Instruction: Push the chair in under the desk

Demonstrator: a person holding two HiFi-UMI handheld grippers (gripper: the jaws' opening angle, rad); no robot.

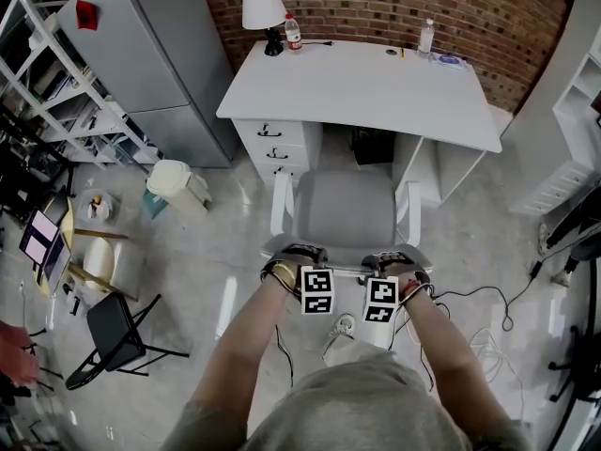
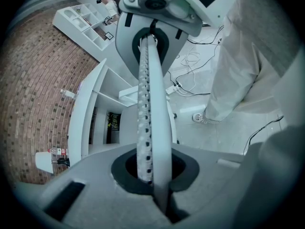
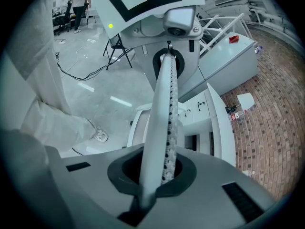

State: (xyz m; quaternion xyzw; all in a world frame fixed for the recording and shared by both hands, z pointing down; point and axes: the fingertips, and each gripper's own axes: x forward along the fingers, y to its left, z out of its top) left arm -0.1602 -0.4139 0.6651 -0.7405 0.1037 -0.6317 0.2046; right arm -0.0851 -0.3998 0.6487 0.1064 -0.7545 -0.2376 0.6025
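No legible text, label or number anywhere; square markers pattern only.

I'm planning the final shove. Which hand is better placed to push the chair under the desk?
Neither wins: left gripper and right gripper both clamp the chair's backrest top, evenly either side of centre, facing the desk. Push with both; one alone would likely swing it.
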